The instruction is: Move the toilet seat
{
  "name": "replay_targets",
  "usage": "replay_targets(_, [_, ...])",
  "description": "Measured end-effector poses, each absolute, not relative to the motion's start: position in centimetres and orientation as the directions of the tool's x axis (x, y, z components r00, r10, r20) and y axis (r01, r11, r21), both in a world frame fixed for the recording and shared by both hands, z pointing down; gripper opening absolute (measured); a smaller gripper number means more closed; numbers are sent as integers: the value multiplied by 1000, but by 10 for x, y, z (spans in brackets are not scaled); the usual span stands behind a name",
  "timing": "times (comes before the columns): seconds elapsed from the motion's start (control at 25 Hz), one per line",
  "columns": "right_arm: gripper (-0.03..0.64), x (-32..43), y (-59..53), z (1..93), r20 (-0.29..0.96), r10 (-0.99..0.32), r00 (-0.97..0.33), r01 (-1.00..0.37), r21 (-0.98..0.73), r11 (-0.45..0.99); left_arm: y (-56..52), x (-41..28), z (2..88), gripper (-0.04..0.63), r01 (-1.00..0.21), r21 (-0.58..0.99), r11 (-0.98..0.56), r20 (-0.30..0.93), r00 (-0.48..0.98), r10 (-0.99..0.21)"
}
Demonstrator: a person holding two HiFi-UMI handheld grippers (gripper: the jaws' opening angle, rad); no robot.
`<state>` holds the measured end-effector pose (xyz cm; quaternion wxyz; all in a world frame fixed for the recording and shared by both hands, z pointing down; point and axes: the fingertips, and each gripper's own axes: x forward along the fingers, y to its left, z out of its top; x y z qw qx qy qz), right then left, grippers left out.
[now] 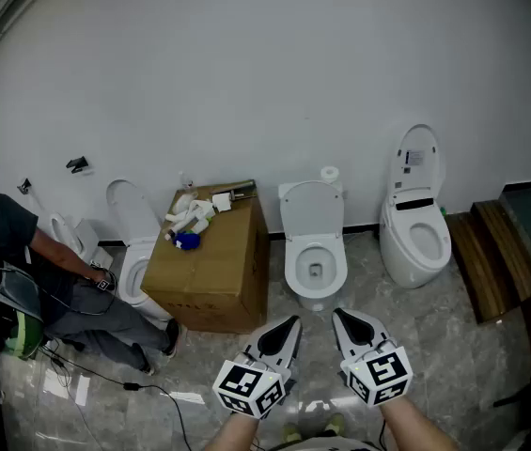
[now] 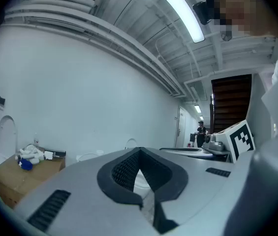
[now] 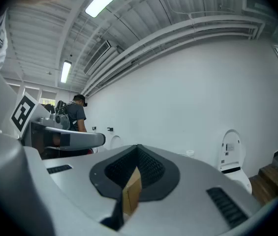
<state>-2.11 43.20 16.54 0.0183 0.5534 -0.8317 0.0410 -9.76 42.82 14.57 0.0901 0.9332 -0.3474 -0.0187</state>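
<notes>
Three white toilets stand along the wall. The middle toilet (image 1: 314, 269) has its seat and lid (image 1: 311, 210) raised against the wall, and it is the one straight ahead of both grippers. My left gripper (image 1: 289, 324) and right gripper (image 1: 339, 316) hover side by side above the floor, a short way in front of its bowl and touching nothing. Both are shut and empty. In the left gripper view the jaws (image 2: 138, 152) meet at the tip. The same holds for the jaws (image 3: 138, 148) in the right gripper view.
A cardboard box (image 1: 210, 263) with bottles on top stands left of the middle toilet. A person (image 1: 30, 271) sits by the left toilet (image 1: 132, 252), with cables on the floor. The right toilet (image 1: 415, 228) has its lid up. Wooden steps (image 1: 486, 252) lie at the far right.
</notes>
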Motion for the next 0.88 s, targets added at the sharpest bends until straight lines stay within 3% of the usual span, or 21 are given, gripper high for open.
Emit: replay_targets(0.88, [12, 12, 427, 168, 52, -905, -422, -906, -55, 419, 423, -49, 156, 8, -652, 156, -742, 66, 757, -651])
